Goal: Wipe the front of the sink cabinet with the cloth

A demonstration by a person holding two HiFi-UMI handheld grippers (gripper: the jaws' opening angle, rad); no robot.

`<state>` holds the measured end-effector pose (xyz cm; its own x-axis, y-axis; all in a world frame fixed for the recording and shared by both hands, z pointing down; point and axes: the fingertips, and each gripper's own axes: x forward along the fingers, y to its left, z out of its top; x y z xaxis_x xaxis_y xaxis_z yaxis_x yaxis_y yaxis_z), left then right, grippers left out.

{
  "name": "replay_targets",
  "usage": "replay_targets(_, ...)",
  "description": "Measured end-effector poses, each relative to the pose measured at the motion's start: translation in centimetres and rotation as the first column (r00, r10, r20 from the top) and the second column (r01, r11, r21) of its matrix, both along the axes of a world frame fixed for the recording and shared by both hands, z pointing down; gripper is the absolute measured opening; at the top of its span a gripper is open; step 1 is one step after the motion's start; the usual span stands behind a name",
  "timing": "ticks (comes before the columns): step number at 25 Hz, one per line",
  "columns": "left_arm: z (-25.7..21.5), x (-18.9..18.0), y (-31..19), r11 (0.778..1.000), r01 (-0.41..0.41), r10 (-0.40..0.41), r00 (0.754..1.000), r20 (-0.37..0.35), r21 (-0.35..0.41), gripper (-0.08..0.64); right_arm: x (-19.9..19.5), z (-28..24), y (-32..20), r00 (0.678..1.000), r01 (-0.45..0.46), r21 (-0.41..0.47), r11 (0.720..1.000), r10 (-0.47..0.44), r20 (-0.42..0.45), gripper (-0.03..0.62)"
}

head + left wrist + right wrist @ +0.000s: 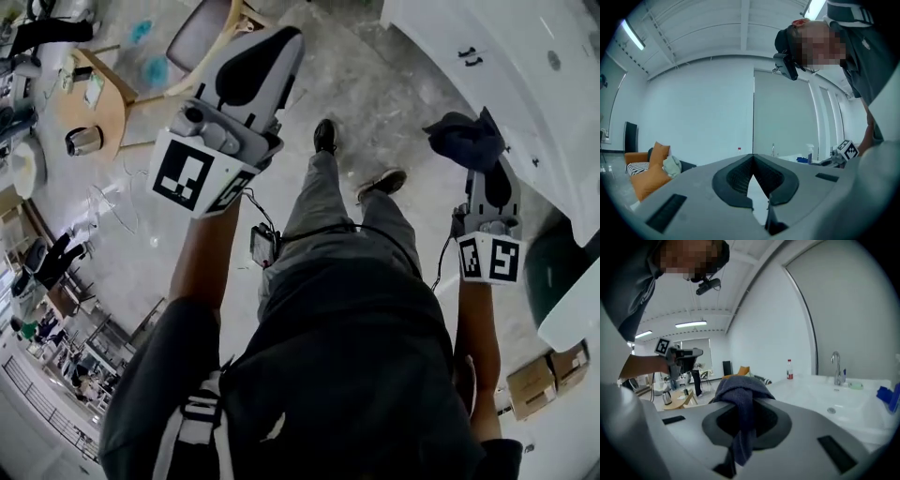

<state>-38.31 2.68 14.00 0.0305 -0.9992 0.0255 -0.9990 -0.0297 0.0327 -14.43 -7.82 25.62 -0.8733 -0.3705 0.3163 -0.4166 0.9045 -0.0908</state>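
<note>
Head view looks steeply down past my legs onto the grey concrete floor. The biggest thing by me is the white sink cabinet, filling the upper right corner. Its front panel faces me and carries two small dark handles.

In the right gripper view the cabinet's white countertop spreads off to the right, with a chrome tap standing on it and a small red-capped bottle farther back.

My left gripper is raised well away from the cabinet, over the floor. Its own view shows the two jaws brought together at the tips, with nothing between them.

My right gripper is the one working. Its jaws are clamped on the dark blue woven cloth. One bunch of the cloth is heaped over the jaw tips and a tail hangs down between the pads. From above, the cloth sits near the cabinet front but apart from it, with floor showing in the gap.

I judge I am at the approach, with the cloth gripped and no wiping contact yet. The next move calls for swinging the right gripper toward the panel until the bunched cloth presses against it. After that come broad strokes across the front, easing around the handles so the cloth does not snag and pull out of the jaws.
</note>
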Motion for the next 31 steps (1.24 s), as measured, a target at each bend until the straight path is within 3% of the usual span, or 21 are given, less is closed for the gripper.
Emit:
replay_targets(3, -3.6, 1.1, 0.6, 0.999, -0.003, 0.002, 0.999, 0.032, 0.051, 0.003, 1.0, -7.3, -0.1, 0.995, -0.022, 0.051, 0.998, 0.017, 0.100, 0.026)
replay_targets(7, -6.8, 3.6, 1.1, 0.995, -0.036, 0.031, 0.998, 0.055, 0.092, 0.003, 2.9, -15.7, 1.3, 0.981, 0.029, 0.134, 0.991, -0.054, 0.187, 0.026)
replay_targets(12, -7.6, 8.7, -1.2, 0.982, -0.161, 0.157, 0.987, 0.047, 0.099, 0.003, 7.8, -22.1, 0.0, 0.969, -0.055, 0.240, 0.969, -0.006, 0.247, 0.026)
replay_targets(17, -7.7, 16.1, -3.1, 0.962, -0.269, 0.269, 0.963, 0.000, 0.054, 0.003, 15.1, -24.9, -2.4, 0.956, -0.180, 0.274, 0.945, 0.103, 0.276, 0.026)
replay_targets(21, -7.6, 19.2, -4.8, 0.924, -0.382, 0.380, 0.924, 0.038, 0.027, 0.003, 19.7, -25.2, -3.6, 0.923, -0.313, 0.271, 0.910, 0.224, 0.313, 0.026)
replay_targets(31, -7.7, 24.3, -6.3, 0.880, -0.474, 0.475, 0.880, 0.031, -0.029, 0.003, 25.0, -23.8, -3.5, 0.906, -0.373, 0.209, 0.904, 0.307, 0.290, 0.026)
